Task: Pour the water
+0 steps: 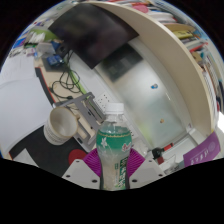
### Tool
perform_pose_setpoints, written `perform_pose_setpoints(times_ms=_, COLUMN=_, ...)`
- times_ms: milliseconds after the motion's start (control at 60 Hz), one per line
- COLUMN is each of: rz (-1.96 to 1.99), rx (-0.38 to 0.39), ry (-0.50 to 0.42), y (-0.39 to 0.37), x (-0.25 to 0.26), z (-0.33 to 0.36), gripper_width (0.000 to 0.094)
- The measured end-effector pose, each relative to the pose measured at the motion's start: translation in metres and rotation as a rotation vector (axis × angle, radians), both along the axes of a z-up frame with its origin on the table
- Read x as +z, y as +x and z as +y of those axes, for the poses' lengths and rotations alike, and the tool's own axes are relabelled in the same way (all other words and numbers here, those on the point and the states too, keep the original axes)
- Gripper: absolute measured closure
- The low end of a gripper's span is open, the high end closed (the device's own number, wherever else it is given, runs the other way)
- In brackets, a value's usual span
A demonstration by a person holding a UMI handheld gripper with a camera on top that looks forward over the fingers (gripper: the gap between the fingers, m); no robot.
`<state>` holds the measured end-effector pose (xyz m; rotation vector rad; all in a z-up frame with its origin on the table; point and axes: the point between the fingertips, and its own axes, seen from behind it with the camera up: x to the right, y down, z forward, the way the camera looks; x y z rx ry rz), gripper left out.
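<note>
green-labelled water bottle (pixel 114 145) upright, white cap on, clamped between gripper (pixel 116 163) pads, just ahead of cup (pixel 64 122) on surface (pixel 120 75). pour not started, judged.

- One view only is given, taken from a wide-angle camera mounted on the gripper (pixel 112 172).
- The scene is looked at forward along the two fingers (pixel 92 163), which are seen at the bottom.
- The bottle (pixel 114 148) is seen very near, the worktop (pixel 140 85) beyond it.
- The surroundings are bent strongly by the lens.
</note>
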<state>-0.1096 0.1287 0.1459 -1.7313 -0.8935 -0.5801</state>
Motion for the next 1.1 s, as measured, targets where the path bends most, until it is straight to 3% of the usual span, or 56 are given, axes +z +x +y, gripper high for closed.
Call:
perform_pose_setpoints(times_ms=233, rz=-0.602, rx=0.210, ry=-0.063, y=-0.004, x=-0.012, z=0.033, gripper_width=0.0650)
perform_pose_setpoints(times_ms=367, rz=-0.870, rx=0.229, ry=-0.106, y=0.005, x=-0.015, z=0.037, gripper_width=0.0650)
perform_pose_setpoints(times_ms=617, rz=-1.076, rx=0.301, ry=-0.079, y=-0.023, x=-0.011, z=0.040, gripper_width=0.0633)
perform_pose_setpoints(times_ms=850, rz=-0.971, rx=0.291, ry=-0.081, y=-0.033, x=-0.009, z=0.034, gripper_width=0.0632)
perform_pose_setpoints(times_ms=1100, rz=-0.209, rx=0.148, ry=-0.174, y=-0.035, x=0.000, z=0.014, gripper_width=0.0627)
